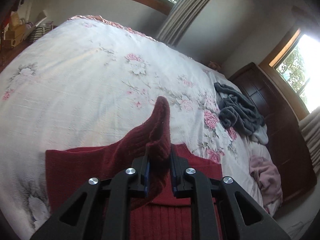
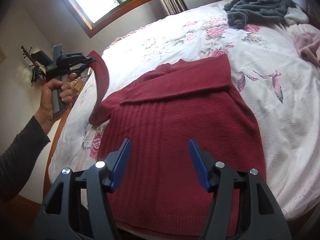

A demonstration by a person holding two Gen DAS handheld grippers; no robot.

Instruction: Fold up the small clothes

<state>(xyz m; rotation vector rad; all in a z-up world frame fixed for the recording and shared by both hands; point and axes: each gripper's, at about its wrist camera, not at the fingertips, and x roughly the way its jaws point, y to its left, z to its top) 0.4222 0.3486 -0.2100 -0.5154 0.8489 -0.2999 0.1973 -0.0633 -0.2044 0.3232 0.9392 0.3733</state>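
While the red sweater (image 2: 180, 132) lay spread on the flowered bed cover (image 2: 280, 110), the left hand-held gripper (image 1: 159, 166) was clamped on the cuff end of one sleeve (image 2: 101, 80), its two blue-padded fingers (image 1: 147, 172) drawn in close with the knit bunched between them. Seen from the right wrist view, that left hand-held gripper (image 2: 90, 60) was raised above the bed's left edge, and the sleeve hung from it in a slack curve down to the shoulder of the sweater. A hand (image 2: 54, 94) in a dark long sleeve gripped its grey handle, wrist bent back and forearm reaching in from the lower left. The right hand-held gripper (image 2: 160, 162) stood wide, its blue pads (image 2: 120, 164) well apart and holding nothing, poised above the lower body of the sweater; whether the tips touched the knit cannot be told. The other sleeve (image 2: 176, 84) lay folded across the chest, just below the collar. Toward the far corner of the bed sat a heap of dark grey clothing (image 2: 258, 8) with a pale piece beside it, and a pink garment (image 2: 308, 44) lay near the right edge, well apart from the sweater.
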